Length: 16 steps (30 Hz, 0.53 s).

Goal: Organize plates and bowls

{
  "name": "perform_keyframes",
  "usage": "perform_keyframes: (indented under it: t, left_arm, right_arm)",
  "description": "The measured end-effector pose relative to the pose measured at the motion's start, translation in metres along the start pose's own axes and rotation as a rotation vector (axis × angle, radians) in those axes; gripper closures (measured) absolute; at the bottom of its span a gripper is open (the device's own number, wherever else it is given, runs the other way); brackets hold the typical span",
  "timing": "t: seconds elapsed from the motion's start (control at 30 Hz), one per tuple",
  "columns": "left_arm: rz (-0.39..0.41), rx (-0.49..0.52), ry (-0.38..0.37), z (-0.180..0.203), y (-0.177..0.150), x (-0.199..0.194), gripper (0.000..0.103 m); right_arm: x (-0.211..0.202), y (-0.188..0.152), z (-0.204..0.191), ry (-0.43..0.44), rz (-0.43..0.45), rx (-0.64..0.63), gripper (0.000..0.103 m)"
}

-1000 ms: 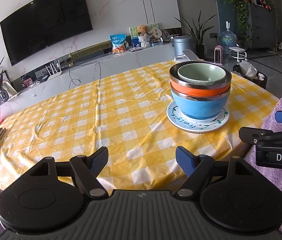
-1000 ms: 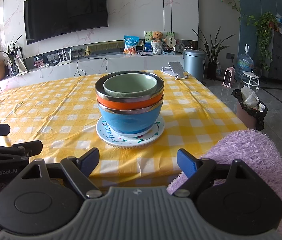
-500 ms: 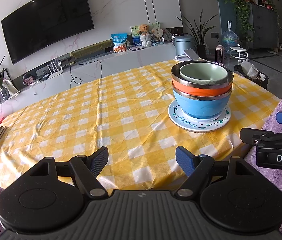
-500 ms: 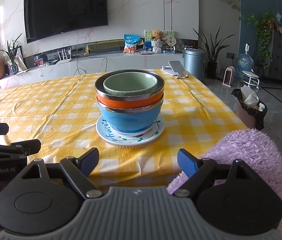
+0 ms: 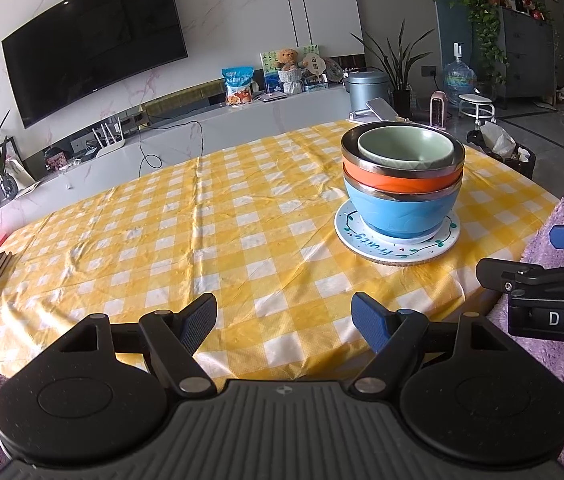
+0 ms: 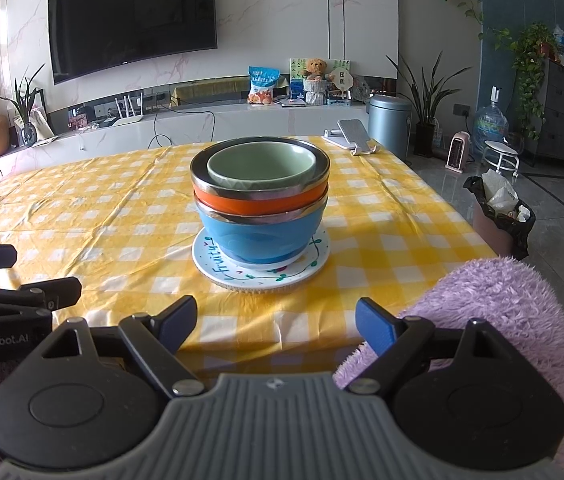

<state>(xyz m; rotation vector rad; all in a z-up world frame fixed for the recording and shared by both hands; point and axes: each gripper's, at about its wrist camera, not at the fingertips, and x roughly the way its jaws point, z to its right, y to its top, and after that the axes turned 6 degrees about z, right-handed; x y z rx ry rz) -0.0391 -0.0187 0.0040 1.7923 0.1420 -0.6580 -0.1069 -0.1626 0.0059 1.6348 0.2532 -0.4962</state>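
Three round bowls, a small green ceramic bowl (image 6: 261, 165) inside an orange steel-rimmed bowl (image 6: 260, 202) inside a blue steel-rimmed bowl (image 6: 260, 240), are being kept on a round white plate (image 6: 260, 272) near the yellow checked table's (image 6: 82, 216) near edge. The left gripper (image 5: 284, 318) and right gripper (image 6: 276, 322) are being held wide apart, with nothing in them.

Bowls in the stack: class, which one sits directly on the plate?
The blue bowl, lowest of the three, rests on the white plate. The orange bowl nests inside it, and the green bowl sits topmost in the orange one.
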Motion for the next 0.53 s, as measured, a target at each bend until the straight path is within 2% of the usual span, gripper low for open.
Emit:
perform_keyframes:
  t: [0.53]
  left_arm:
    - [0.018, -0.011, -0.014, -0.0005, 0.0021, -0.0043, 0.013]
  right_arm:
    - [0.0009, -0.0006, -0.0003, 0.0, -0.003, 0.0, 0.018]
